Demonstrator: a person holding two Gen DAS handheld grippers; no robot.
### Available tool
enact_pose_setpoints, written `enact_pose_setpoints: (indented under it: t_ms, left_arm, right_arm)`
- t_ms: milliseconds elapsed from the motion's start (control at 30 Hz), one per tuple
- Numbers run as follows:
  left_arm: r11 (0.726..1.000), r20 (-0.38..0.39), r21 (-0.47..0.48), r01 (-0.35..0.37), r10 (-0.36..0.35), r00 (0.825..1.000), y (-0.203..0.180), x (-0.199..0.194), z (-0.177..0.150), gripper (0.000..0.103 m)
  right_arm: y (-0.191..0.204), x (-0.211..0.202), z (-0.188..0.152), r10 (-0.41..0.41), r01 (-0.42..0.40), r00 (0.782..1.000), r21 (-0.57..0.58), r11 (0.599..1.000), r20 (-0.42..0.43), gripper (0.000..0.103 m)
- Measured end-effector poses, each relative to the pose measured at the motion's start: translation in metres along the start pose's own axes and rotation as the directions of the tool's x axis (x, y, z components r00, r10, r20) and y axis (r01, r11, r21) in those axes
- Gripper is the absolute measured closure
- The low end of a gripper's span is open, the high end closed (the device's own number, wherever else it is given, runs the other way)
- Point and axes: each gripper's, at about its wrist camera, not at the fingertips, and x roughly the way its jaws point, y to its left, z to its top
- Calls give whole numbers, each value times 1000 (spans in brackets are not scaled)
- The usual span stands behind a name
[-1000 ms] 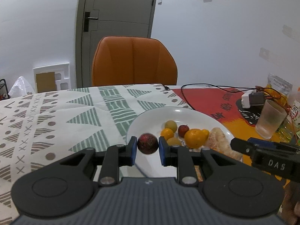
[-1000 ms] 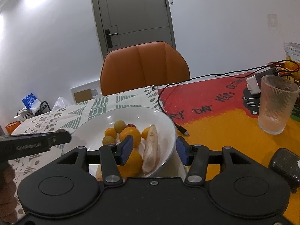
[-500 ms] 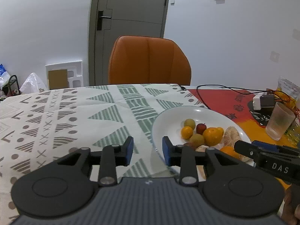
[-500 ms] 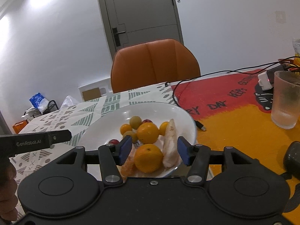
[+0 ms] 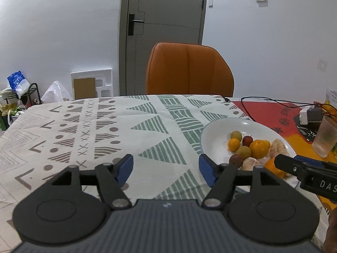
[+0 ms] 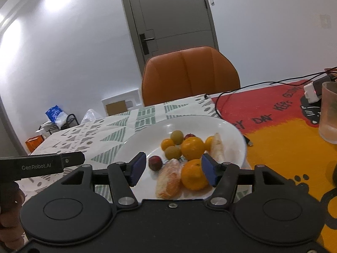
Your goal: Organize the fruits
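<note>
White and shallow, the plate (image 6: 236, 135) sits on the surface (image 5: 109, 126) where the patterned cloth meets the red and yellow mat, and all the fruit lies in it. A second ago the left tool (image 5: 166, 169) gripped a dark red fruit (image 5: 236, 160) above the plate's near left edge; now its blue pads are empty and opening wide over bare cloth, left of the plate, and that fruit rests at the near edge of the pile, beside a peeled orange (image 6: 169, 178). The right tool (image 6: 173, 169) hangs over the near rim, its pads apart and opening, pressing on nothing; a whole orange (image 6: 193, 175) and the peeled orange lie in the plate below the gap. Since the earlier frame the plate has slid toward the middle of the right view. Farther in the plate lie smaller yellow, green and red fruits. An orange chair (image 5: 189, 69) stands at the far side, a frosted glass (image 6: 328, 113) to the right.
</note>
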Motion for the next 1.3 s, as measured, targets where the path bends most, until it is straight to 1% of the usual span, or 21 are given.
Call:
enact_pose_setpoints:
  t_ms: [133,200,300,467,600,667,800,833,1167,1300]
  left_arm:
    - [1000,11,2,-15,15,1000,4,-8,-1,28]
    - [1000,16,-2,-19,19,1000,7,-12,-2,22]
    - [999,29,5,-47,46,999,11,-20,-4,18]
    - [997,32,-1,-72,72,997,21,-29,-7,17]
    - [996,30,-17,-90,90,995,31,-39,-8,16]
    - [995,36,-19,-100,101,994,35,-45,-9,15]
    - [994,50,-18,-112,113,992,38,-57,-9,11]
    - [993,51,-17,-113,114,992,38,-59,-9,10]
    - [993,52,7,-117,116,992,40,-81,-19,9]
    - [993,45,1,-116,116,992,42,-88,-21,9]
  right_arm:
    - [7,-4,0,17,-17,1000,-1,1000,3,44]
    - [10,-5,-1,24,-24,1000,-5,1000,3,44]
    - [16,-7,-2,33,-33,999,-8,999,2,40]
    - [27,-11,-3,51,-51,999,-16,999,5,27]
    - [33,-16,-3,67,-66,998,-21,998,11,21]
    - [37,-20,-3,72,-71,997,-22,997,15,14]
    - [42,-27,-4,88,-87,996,-27,996,20,5]
    - [43,-29,-4,88,-88,996,-27,996,20,1]
    - [47,-45,-11,99,-99,995,-8,995,10,0]
    - [51,-51,-13,104,-104,995,-22,994,6,0]
